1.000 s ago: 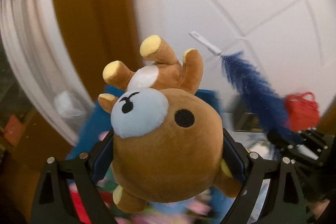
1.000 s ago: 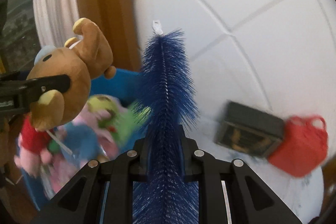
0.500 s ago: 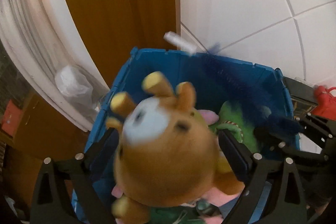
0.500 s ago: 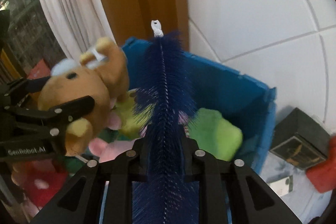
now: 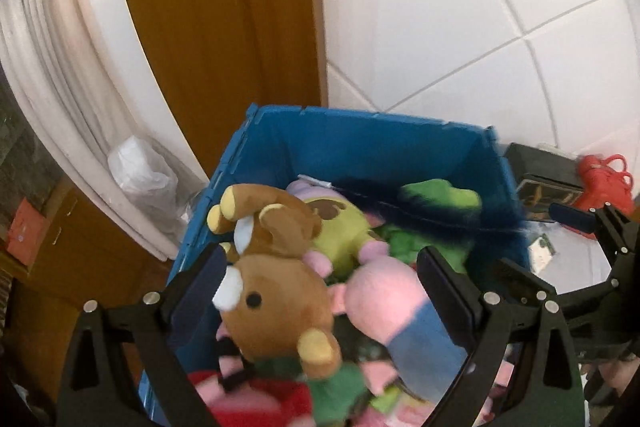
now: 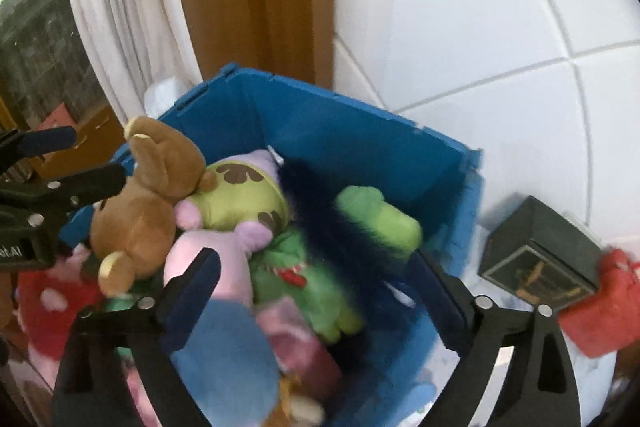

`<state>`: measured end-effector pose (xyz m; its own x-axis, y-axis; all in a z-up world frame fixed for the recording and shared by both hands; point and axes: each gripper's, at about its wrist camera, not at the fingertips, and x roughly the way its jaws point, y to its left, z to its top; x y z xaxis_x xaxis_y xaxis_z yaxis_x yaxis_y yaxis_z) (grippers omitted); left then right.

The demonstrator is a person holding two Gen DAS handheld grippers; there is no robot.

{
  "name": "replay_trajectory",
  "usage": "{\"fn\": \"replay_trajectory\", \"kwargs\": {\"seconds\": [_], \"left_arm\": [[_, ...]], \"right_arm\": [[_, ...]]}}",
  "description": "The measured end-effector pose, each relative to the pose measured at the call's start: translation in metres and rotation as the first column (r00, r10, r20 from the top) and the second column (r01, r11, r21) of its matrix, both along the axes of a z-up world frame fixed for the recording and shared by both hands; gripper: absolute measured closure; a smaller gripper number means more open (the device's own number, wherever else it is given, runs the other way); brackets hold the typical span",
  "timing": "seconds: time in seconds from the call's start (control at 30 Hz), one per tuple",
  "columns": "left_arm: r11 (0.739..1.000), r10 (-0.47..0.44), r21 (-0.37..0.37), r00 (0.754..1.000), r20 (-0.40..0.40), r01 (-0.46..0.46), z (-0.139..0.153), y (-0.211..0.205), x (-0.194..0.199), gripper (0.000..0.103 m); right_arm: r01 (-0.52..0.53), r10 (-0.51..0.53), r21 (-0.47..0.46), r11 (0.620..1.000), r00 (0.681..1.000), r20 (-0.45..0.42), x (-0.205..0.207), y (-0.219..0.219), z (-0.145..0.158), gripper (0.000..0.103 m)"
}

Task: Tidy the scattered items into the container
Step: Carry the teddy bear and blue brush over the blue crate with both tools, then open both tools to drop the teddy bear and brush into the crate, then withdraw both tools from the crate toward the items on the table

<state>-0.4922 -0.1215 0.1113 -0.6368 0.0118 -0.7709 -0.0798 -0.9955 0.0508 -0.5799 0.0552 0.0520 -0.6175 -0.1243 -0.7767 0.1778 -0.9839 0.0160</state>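
White tiled floor [image 6: 500,27], blue bin [image 6: 360,131] brimming by the curtain [image 6: 120,7]; both grippers' jaws gape wide, right's just opened, nothing held.

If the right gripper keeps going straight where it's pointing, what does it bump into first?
Probably the blue feathery brush lying on the green plush toy in the blue bin; depth is unclear.

brown bear [image 5: 276,307], blue brush [image 6: 332,227] in bin [image 5: 360,147]

we count one blue crate [image 6: 360,131], one brown bear plush [image 5: 276,307], one blue bristle brush [image 6: 332,227], one dark box [image 6: 540,259], one red bag [image 5: 606,179].
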Motion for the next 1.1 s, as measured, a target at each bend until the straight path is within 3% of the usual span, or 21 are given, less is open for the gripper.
{"fn": "replay_trajectory", "kwargs": {"seconds": [0.17,0.23,0.4,0.7,0.87,1.1], "left_arm": [[1.0,-0.017,0.008,0.999,-0.051,0.017,0.036,0.017,0.052,0.006],[1.0,-0.009,0.001,0.996,-0.094,0.01,0.053,0.025,0.079,0.0],[0.999,-0.004,0.031,0.991,-0.135,0.008,0.064,0.043,0.132,0.0],[0.999,-0.016,0.025,0.988,-0.153,0.02,0.036,0.113,0.204,0.0],[0.999,-0.053,-0.023,0.984,-0.168,0.05,0.009,0.167,0.236,0.0],[0.987,-0.155,0.025,0.975,-0.156,0.161,-0.03,0.244,0.264,0.0]], "right_arm": [[0.01,-0.013,-0.032,0.999,0.997,-0.078,0.055,0.026,0.02,0.0],[0.015,-0.019,-0.038,0.999,0.993,-0.113,0.08,0.036,0.029,0.0],[0.012,-0.023,-0.074,0.997,0.986,-0.163,0.135,0.058,0.033,0.0],[0.081,-0.09,-0.058,0.995,0.978,-0.186,0.223,0.108,0.009,0.0],[0.144,-0.148,-0.031,0.989,0.972,-0.181,0.272,0.154,-0.013,0.0],[0.25,-0.254,-0.049,0.967,0.959,-0.124,0.334,0.227,-0.062,0.0]]}}
